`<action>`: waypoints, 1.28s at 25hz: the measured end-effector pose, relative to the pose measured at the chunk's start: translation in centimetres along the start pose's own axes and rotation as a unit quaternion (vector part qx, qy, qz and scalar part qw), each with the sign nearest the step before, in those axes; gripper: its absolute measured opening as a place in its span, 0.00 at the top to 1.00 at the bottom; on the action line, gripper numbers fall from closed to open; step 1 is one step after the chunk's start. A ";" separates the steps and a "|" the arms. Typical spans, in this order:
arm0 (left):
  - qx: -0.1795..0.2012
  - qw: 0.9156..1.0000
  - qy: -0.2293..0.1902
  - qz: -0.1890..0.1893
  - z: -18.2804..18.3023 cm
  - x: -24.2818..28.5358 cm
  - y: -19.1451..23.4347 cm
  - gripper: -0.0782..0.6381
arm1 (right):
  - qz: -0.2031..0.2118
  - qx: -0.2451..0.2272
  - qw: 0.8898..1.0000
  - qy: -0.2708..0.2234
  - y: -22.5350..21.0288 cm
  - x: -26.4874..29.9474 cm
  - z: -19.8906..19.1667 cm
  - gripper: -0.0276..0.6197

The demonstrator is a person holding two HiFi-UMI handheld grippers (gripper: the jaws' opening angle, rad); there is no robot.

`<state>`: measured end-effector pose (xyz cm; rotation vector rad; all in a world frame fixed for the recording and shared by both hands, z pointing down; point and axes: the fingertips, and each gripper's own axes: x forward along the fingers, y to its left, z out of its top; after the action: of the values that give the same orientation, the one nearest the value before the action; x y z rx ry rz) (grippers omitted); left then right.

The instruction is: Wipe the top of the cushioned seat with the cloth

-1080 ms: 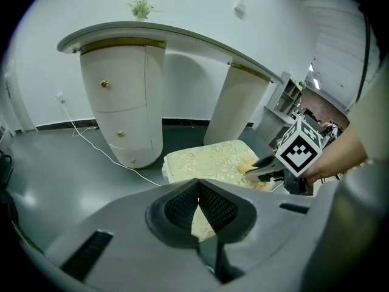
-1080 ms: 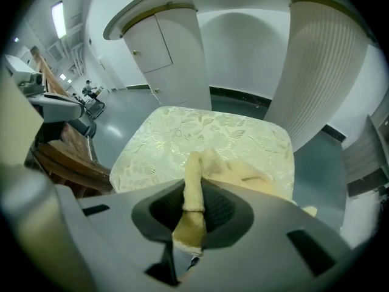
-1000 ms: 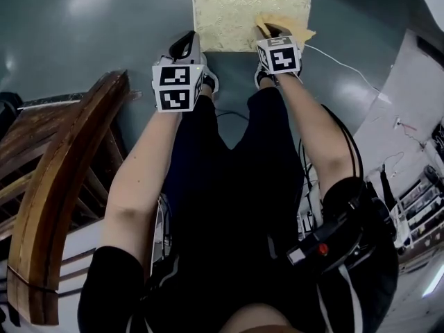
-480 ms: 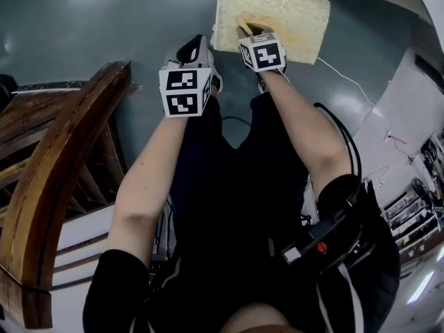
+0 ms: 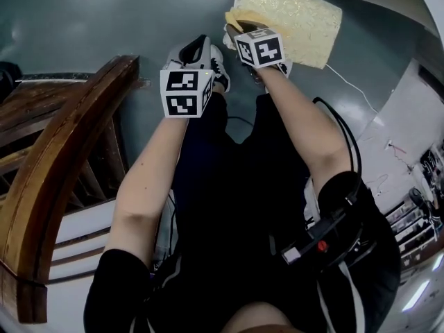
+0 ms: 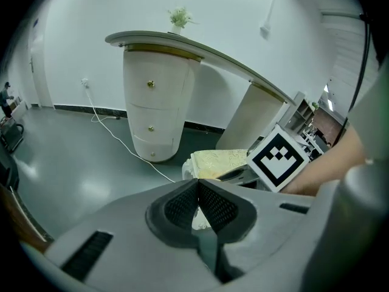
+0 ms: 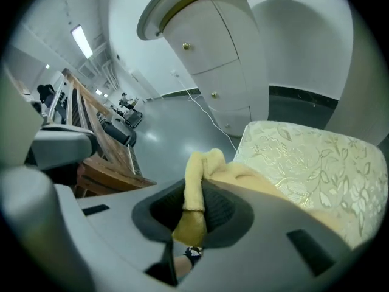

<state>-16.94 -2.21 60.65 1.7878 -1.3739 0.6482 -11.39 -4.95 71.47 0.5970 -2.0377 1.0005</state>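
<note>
The cushioned seat (image 5: 298,16) is pale yellow with a leafy brocade pattern and stands on the floor at the top of the head view; it also fills the right of the right gripper view (image 7: 310,169). My right gripper (image 5: 239,28) is shut on a yellow cloth (image 7: 196,187), whose folds (image 5: 236,16) hang past the seat's near left corner. My left gripper (image 5: 198,46) is shut with nothing in it, held over the floor left of the seat. From the left gripper view the seat (image 6: 219,162) shows just beyond the shut left gripper (image 6: 198,184).
A curved wooden chair back (image 5: 62,179) rises at the left. A white pedestal table with drawers (image 6: 155,114) stands behind the seat, and a white cable (image 6: 121,135) runs across the grey floor. The person's legs and shoes (image 5: 218,68) are below the grippers.
My right gripper has dragged the cloth leftward across the seat, from its middle front to past the near left corner. The left gripper stays shut beside it.
</note>
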 end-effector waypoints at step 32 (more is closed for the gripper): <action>0.066 0.992 0.048 -0.100 -2.9 7.9 -21.4 0.89 | -0.215 0.089 0.960 -0.153 -24.5 -26.7 -12.6 0.86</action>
<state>5.94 -1.81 62.70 1.9426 -1.0930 0.7199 26.55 -7.07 65.91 1.2977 -1.9592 0.8695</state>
